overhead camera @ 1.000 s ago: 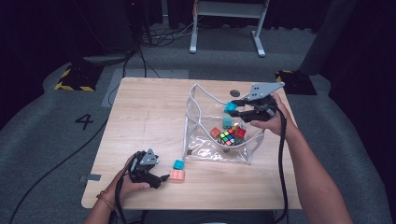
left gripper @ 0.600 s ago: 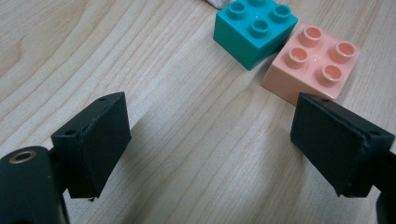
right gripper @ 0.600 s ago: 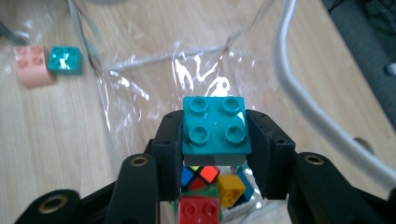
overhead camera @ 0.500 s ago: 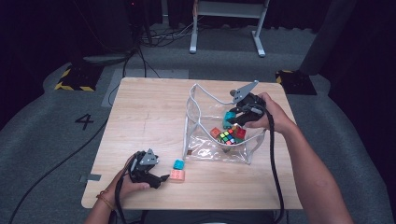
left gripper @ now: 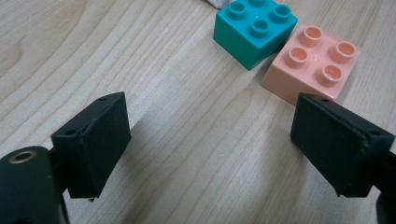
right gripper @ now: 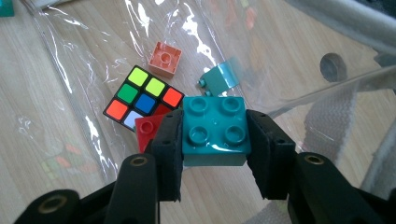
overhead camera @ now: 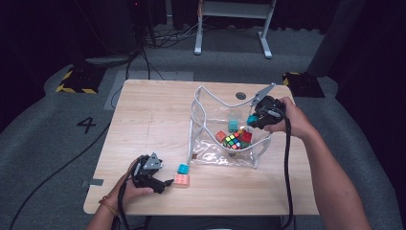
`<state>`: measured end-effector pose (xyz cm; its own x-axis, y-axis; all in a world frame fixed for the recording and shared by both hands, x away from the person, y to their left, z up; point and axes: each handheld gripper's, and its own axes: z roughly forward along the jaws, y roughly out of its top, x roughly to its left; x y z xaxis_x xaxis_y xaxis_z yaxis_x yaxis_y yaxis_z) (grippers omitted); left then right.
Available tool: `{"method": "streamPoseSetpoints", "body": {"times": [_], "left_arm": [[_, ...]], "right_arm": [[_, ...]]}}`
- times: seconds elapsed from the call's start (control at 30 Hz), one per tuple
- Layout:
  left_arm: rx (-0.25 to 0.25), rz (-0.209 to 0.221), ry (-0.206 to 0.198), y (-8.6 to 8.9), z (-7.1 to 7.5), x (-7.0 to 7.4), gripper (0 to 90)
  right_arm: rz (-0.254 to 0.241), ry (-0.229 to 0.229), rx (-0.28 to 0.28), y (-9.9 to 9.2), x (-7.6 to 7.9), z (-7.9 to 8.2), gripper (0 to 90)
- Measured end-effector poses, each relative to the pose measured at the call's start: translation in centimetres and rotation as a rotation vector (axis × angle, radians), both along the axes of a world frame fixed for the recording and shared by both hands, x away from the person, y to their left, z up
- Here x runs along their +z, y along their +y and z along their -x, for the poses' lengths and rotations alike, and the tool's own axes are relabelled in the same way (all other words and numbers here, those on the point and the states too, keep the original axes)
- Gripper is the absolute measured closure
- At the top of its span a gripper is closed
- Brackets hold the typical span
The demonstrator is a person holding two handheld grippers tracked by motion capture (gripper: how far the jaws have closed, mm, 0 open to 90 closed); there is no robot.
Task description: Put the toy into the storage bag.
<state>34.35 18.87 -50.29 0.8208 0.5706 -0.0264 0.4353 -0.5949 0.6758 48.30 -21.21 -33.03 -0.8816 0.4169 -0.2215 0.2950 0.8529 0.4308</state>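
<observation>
right gripper [right gripper: 212,158] clamps a teal block [right gripper: 214,129] over the clear bag [overhead camera: 210,108], seemingly just inside its rim; next likely release above the cube [right gripper: 142,96]; left gripper [left gripper: 210,140] wide, idle.

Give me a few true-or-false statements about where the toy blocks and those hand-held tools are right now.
1. The right gripper clamps a teal block. True.
2. The left gripper holds the pink block. False: its fingers stand open and hold nothing; the block lies on the table.
3. A colour cube lies inside the clear bag. True.
4. The pink block sits inside the bag. False: it lies outside it, beside a second teal block.
</observation>
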Motion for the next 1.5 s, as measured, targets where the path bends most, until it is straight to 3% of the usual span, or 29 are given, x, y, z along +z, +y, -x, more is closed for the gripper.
{"method": "streamPoseSetpoints", "body": {"times": [0.1,0.3,0.33,0.43,0.5,0.6,0.83,1.1,1.2,1.27,1.5], "left_arm": [[0.0,0.0,0.0,0.0,0.0,0.0,12.1],[0.0,0.0,0.0,0.0,0.0,0.0,12.2],[0.0,0.0,0.0,0.0,0.0,0.0,12.2],[0.001,0.001,0.0,0.0,0.0,0.0,12.2],[0.0,0.0,0.0,0.0,0.0,0.0,12.2],[0.0,0.0,0.0,0.0,0.0,0.0,12.2],[0.0,0.001,0.0,0.0,0.0,0.0,12.1],[0.0,0.001,0.0,0.0,0.0,0.0,12.2],[0.0,0.001,0.0,0.0,0.0,0.0,12.1],[0.001,0.001,0.0,0.0,0.0,0.0,12.1],[0.0,0.0,0.0,0.0,0.0,0.0,12.2]], "right_arm": [[-0.008,-0.002,-0.008,-0.3,-0.1,0.1,59.1],[-0.077,-0.031,-0.007,-0.9,0.1,0.7,53.4],[-0.118,-0.058,-0.01,-1.2,0.4,1.0,51.0],[-0.15,-0.073,-0.008,-1.5,0.8,1.5,47.3],[-0.241,-0.095,-0.023,-2.1,1.3,2.3,43.0],[-0.31,-0.121,-0.02,-3.0,1.6,2.9,38.4],[-0.449,-0.199,-0.101,-5.3,2.5,4.8,30.3],[-0.512,-0.245,-0.116,-7.7,2.8,6.9,29.0],[-0.56,-0.286,-0.114,-8.9,2.6,8.4,29.5],[-0.59,-0.287,-0.115,-9.6,2.1,9.3,29.6],[-0.61,-0.303,-0.13,-11.0,-0.2,11.6,30.4]]}}
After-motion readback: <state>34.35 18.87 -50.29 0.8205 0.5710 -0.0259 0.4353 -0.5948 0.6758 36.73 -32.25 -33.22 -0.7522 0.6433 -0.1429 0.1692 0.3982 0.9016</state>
